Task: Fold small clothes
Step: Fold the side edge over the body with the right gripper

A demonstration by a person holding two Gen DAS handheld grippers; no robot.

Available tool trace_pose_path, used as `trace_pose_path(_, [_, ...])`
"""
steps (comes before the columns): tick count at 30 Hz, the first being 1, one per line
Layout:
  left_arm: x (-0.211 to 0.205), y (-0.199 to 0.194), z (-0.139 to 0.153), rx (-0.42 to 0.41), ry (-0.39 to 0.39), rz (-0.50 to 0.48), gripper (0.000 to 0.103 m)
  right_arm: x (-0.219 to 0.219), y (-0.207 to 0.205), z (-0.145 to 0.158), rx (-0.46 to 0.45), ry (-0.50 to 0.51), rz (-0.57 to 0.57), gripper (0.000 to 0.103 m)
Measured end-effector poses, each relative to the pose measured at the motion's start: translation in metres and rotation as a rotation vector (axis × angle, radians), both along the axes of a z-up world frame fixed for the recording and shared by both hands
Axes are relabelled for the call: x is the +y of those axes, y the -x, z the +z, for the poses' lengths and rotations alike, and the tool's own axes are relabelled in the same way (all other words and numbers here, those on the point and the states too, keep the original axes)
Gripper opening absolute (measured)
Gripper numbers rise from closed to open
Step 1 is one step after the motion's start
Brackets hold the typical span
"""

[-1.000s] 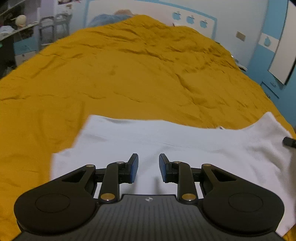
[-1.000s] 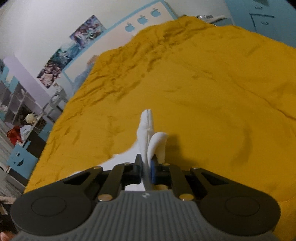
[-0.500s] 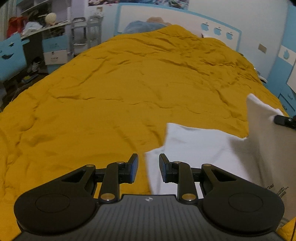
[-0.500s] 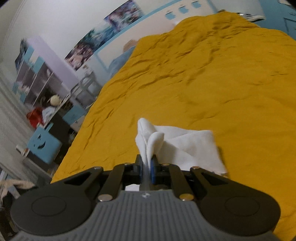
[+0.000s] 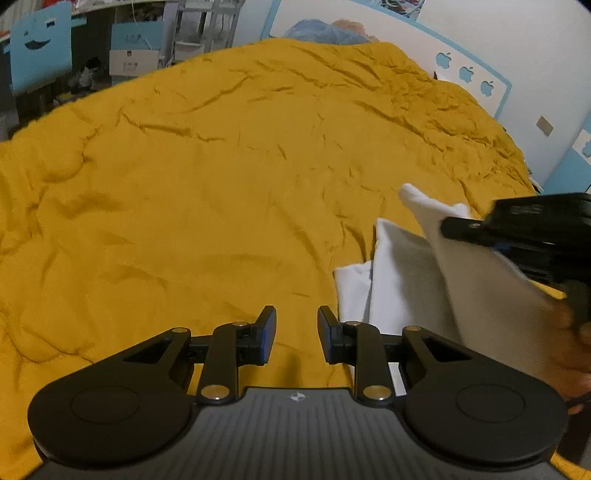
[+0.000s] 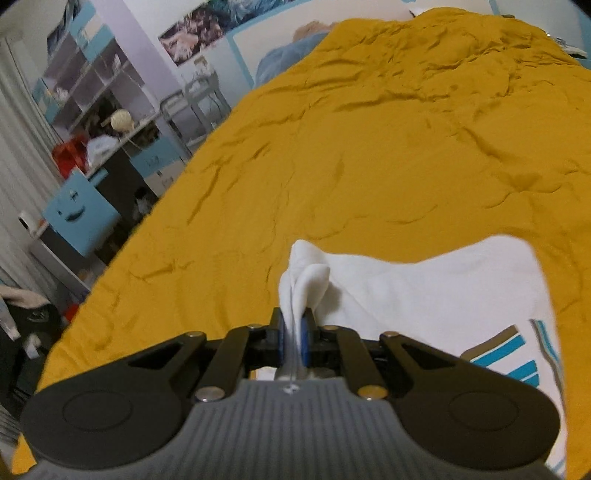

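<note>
Yellow duvet (image 5: 207, 192) under white garment (image 6: 436, 295)

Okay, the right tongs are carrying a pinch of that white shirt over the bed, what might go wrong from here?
The right tongs grip only a small bunch of the white shirt, so it may slip out. The left tongs hang open over the yellow bedspread, holding nothing down, so the whole shirt may drag and crumple rather than fold.

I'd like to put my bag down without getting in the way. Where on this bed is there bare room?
The wrinkled mustard-yellow quilt lies bare from the open left gripper up to the blue pillow, and left to the bed's edge. It is crowded at the near right, where the right gripper pinches the white cotton garment.
</note>
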State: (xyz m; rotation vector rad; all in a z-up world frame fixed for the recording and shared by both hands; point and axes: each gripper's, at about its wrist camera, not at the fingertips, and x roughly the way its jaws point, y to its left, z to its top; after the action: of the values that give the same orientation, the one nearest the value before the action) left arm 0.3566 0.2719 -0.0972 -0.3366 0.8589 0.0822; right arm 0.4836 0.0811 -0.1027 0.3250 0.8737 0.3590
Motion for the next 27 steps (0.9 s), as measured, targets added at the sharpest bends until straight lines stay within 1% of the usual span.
trace_pose_path(3, [0.001,0.0,-0.007,0.007,0.009,-0.003,0.031,0.02,-0.011,-0.02,0.037,0.025,0.003,0.003])
trace_pose_path(5, [0.001,0.0,-0.01,0.013,0.017,-0.004,0.031,0.022,-0.011,-0.031,0.06,0.038,0.004,0.003])
trace_pose_path(7, [-0.001,0.001,-0.01,0.013,0.023,-0.012,0.031,0.024,-0.013,-0.037,0.085,0.045,0.022,0.004])
trace_pose_path(8, [-0.001,0.001,-0.009,0.012,0.025,-0.014,0.031,0.025,-0.013,-0.036,0.083,0.052,0.032,0.005])
trace_pose_path(11, [-0.001,0.007,-0.001,-0.004,0.054,-0.012,0.031,0.024,-0.001,-0.021,0.045,0.052,0.092,0.011])
trace_pose_path(13, [0.0,0.014,0.006,-0.019,0.096,-0.013,0.031,0.02,0.012,-0.004,0.02,0.015,0.133,0.012])
trace_pose_path(14, [0.001,0.018,0.01,-0.027,0.117,-0.015,0.031,0.017,0.021,0.005,0.002,-0.003,0.153,0.014])
trace_pose_path(15, [0.002,0.024,0.015,-0.037,0.139,-0.021,0.031,0.013,0.031,0.015,-0.023,-0.016,0.171,0.02])
trace_pose_path(17, [0.002,0.034,0.024,-0.054,0.169,-0.027,0.031,0.002,0.048,0.033,-0.073,-0.029,0.192,0.022])
trace_pose_path(20, [0.003,0.051,0.034,-0.076,0.227,-0.039,0.031,-0.024,0.077,0.051,-0.126,-0.052,0.187,0.022])
trace_pose_path(21, [0.003,0.056,0.036,-0.082,0.25,-0.045,0.032,-0.035,0.088,0.054,-0.144,-0.05,0.179,0.024])
trace_pose_path(22, [0.003,0.061,0.036,-0.084,0.271,-0.049,0.038,-0.046,0.099,0.056,-0.162,-0.026,0.163,0.024])
trace_pose_path(24, [0.002,0.071,0.033,-0.08,0.298,-0.052,0.045,-0.064,0.116,0.054,-0.177,0.027,0.141,0.025])
trace_pose_path(27, [0.0,0.081,0.024,-0.047,0.325,-0.052,0.047,-0.102,0.145,0.041,-0.164,0.098,0.103,0.025])
